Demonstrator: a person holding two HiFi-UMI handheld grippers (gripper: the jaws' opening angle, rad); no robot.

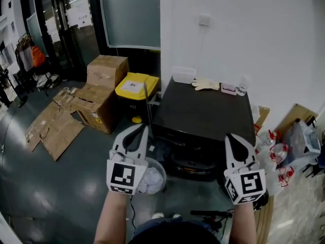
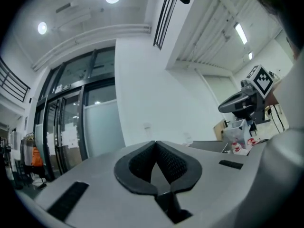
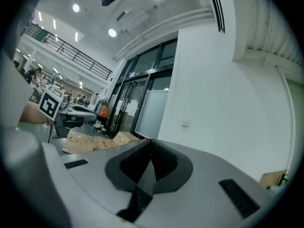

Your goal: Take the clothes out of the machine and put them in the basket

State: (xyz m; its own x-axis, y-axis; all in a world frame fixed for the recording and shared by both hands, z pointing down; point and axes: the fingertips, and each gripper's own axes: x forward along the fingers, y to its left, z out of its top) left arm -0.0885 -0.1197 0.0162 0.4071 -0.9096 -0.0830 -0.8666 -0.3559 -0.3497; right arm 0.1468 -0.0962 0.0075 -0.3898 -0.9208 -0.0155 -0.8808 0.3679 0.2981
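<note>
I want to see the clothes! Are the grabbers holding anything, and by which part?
Nothing is held. The left gripper and the right gripper are both shut, with nothing between their jaws.

Machine top point(image 1: 203, 113) dark, smooth, faintly glossy; boxes point(image 1: 104, 72) matt brown cardboard; floor point(image 1: 45, 192) grey with a sheen; basket point(image 1: 164, 174) pale plastic holding white cloth point(image 1: 149, 181); left gripper point(image 2: 155, 143) smooth matt plastic, pads point(image 2: 172, 163) ribbed black rubber.

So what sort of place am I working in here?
Probably a utility corner of an office or lab building, not a home: glass doors, stacked and flattened cardboard boxes on a bare floor, and a black machine against the wall.
</note>
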